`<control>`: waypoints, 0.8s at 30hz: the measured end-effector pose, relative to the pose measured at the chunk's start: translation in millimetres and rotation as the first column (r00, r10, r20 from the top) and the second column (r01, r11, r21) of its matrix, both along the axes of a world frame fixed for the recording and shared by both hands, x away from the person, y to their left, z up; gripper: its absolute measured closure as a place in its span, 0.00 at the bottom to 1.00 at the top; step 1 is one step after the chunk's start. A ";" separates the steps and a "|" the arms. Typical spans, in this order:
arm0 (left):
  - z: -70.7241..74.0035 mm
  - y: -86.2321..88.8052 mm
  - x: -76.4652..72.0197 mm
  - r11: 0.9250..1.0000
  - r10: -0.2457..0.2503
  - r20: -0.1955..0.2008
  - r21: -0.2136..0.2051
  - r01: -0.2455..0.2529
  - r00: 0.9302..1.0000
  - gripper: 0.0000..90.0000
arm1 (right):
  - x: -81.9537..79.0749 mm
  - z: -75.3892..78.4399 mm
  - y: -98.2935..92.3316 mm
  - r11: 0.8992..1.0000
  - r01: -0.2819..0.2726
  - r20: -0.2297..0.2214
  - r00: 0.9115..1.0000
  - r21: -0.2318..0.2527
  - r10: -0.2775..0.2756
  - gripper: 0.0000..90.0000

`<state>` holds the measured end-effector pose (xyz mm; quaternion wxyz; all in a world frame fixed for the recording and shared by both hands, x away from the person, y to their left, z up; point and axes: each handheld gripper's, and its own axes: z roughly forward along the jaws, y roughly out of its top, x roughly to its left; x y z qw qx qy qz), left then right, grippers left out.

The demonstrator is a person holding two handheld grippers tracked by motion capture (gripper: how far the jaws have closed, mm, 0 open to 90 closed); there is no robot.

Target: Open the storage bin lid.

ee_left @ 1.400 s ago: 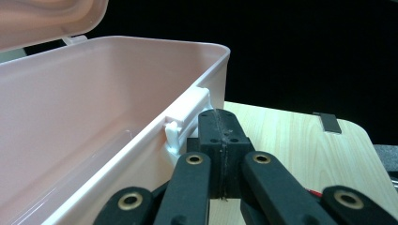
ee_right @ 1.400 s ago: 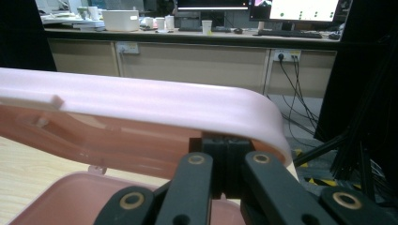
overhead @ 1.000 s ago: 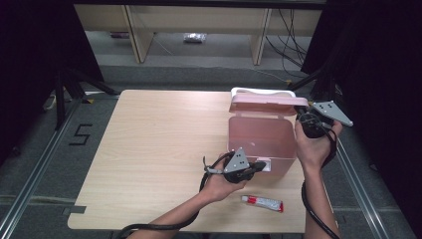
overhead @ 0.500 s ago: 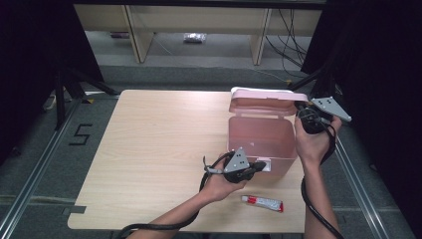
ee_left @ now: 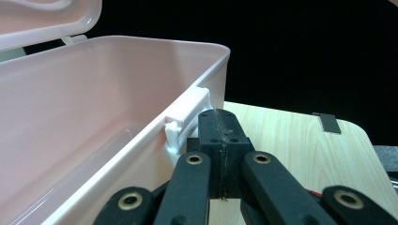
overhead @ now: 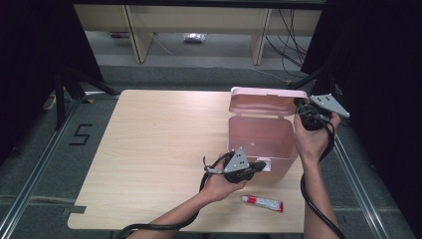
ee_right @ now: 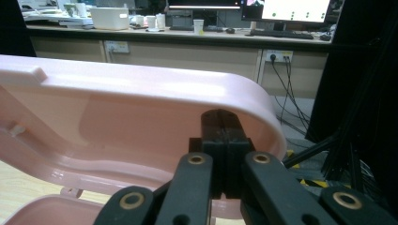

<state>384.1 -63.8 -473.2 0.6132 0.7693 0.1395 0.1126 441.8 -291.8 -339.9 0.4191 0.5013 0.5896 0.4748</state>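
1. The pink box (overhead: 260,142) sits on the desk (overhead: 149,149), its lid (overhead: 266,101) up.
2. Both claws are pressed together: left claw (ee_left: 219,136) by the latch (ee_left: 185,119), right claw (ee_right: 221,136) against the lid.
3. The box looks light, hard and smooth; push the lid's edge.

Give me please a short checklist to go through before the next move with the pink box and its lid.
1. Lid raised clear of the pink box: ok, it stands open at the far side.
2. Right gripper at the lid's end, jaws closed together: ok; whether it presses the lid, cannot tell.
3. Left gripper beside the white latch on the front wall, jaws closed with nothing between: ok.
4. Box inside free of things: ok for the part seen in the left gripper view.
5. Tube lying near the table's front edge, ready to pick: ok.
6. Box fully on the table: ok.
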 end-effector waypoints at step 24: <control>0.0 0.0 -0.1 1.000 0.000 0.001 0.000 0.000 1.000 1.00 | 16.6 -2.1 1.5 1.000 0.003 -0.012 1.000 -0.004 -0.003 1.00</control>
